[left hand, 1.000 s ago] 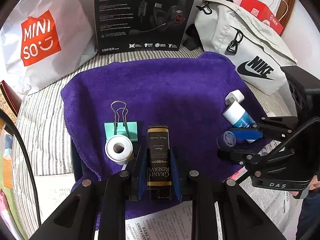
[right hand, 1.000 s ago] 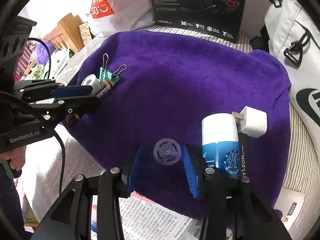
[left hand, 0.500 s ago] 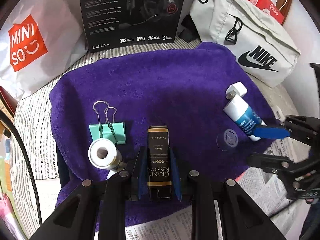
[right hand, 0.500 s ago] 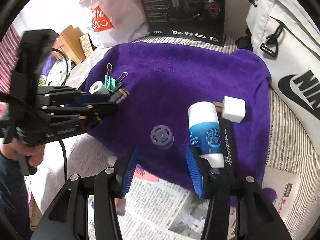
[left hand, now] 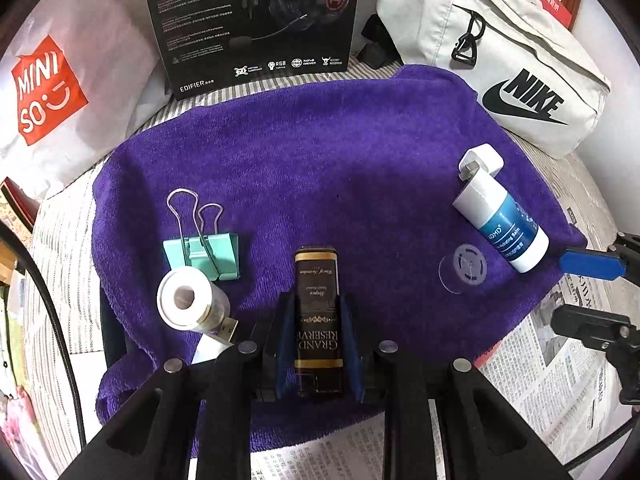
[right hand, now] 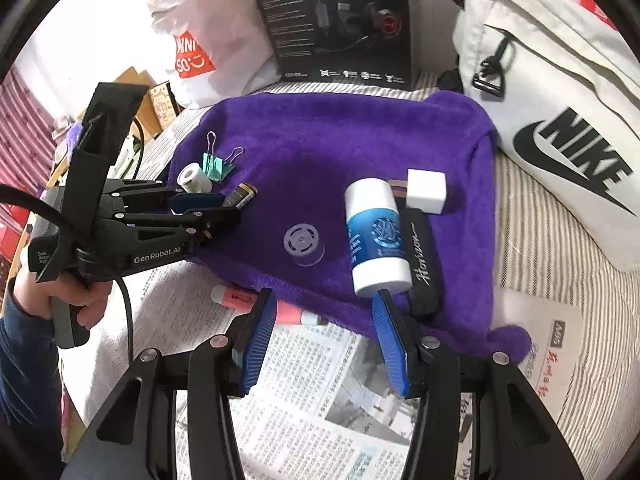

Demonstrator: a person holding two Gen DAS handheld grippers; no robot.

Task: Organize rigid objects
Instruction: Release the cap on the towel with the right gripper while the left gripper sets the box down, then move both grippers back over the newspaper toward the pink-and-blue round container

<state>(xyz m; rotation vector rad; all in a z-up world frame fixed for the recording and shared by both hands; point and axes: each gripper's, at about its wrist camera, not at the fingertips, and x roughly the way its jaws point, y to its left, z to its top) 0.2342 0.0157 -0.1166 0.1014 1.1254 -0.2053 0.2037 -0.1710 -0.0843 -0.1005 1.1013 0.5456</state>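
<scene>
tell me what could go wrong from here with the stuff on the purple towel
1. The black and gold box is clamped low in the left tongs; set down upright on the soft purple towel, it may topple.
2. The blue balm bottle lies on its side at the towel's near edge and could roll off onto the newspaper.
3. The clear cap is hard to see and could get knocked.

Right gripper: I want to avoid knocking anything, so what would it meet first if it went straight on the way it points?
Probably the clear plastic cap on the purple towel, roughly ahead of the open right gripper; depth is uncertain.
</scene>
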